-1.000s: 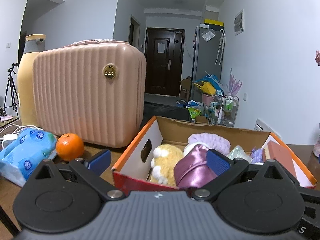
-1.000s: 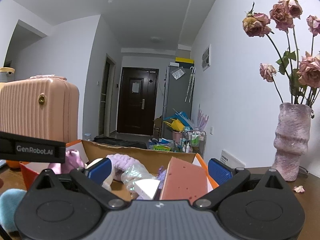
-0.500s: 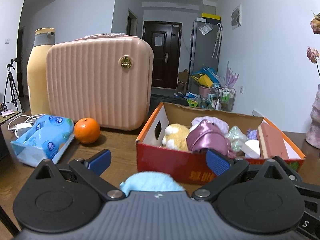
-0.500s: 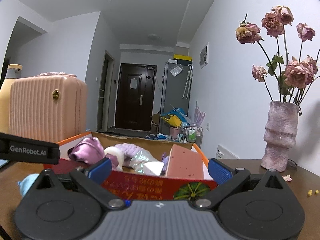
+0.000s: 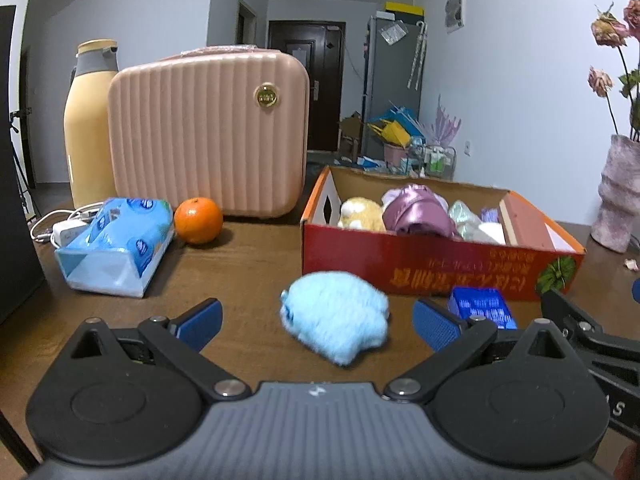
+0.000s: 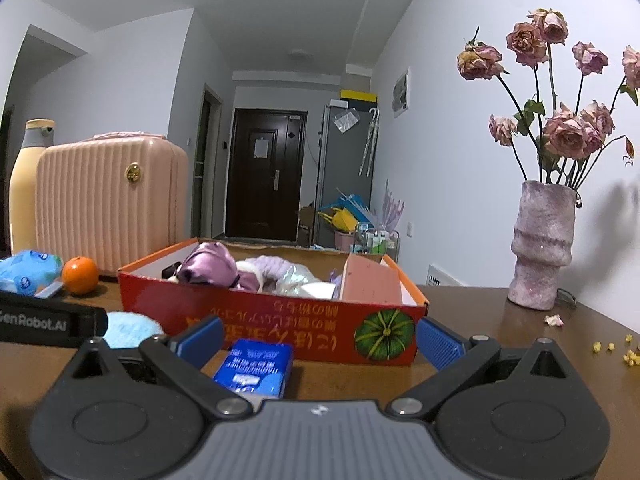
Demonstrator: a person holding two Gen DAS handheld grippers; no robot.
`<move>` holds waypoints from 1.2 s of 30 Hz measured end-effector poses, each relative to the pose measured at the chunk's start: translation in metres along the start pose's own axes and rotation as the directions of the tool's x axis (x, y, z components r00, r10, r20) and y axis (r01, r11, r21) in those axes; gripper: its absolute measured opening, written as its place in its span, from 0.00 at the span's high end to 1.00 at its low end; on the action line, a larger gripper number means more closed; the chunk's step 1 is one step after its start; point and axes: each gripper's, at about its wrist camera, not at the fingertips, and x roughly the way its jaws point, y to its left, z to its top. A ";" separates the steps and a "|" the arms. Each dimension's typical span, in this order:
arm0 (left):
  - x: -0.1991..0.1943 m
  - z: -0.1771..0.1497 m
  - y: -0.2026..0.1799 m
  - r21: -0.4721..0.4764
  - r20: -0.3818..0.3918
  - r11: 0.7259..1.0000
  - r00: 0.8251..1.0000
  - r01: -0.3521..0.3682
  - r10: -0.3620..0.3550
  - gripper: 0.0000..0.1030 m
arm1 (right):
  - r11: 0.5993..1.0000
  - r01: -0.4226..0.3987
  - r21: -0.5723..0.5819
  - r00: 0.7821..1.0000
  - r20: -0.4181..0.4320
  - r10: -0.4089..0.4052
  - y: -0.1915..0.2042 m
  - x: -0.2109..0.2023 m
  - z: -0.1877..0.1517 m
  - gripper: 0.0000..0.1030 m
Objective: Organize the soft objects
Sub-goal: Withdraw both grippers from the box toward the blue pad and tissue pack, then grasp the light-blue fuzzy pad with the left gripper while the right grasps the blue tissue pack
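At lower centre of the left wrist view, the left gripper [image 5: 316,320] stands wide open and empty around the blue fluffy item [image 5: 336,326], which lies on the table [image 5: 248,264] before the red box [image 5: 436,262]. Risk: the pads may pinch only loose pile and drop it short of the box. The right gripper [image 6: 320,340], lower centre, is likewise spread and empty over the blue packet [image 6: 254,366] and could nudge it.

You've got one fluffy blue toy [image 5: 335,326], one orange [image 5: 198,220], one tissue pack [image 5: 116,244], one red box [image 5: 432,260], one pink case [image 5: 208,136], one vase [image 6: 542,248].
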 end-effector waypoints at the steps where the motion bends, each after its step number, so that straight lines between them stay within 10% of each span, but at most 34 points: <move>1: -0.002 -0.001 0.002 0.004 -0.008 1.000 1.000 0.005 -0.005 0.00 | 1.000 0.001 -0.002 1.000 -0.004 -0.001 0.001 -0.002 -0.001 0.00; 36: 0.077 0.001 -0.004 0.208 -0.165 0.971 0.983 0.117 -0.083 0.00 | 0.984 -0.032 0.177 0.964 -0.253 0.077 0.007 0.068 -0.002 0.00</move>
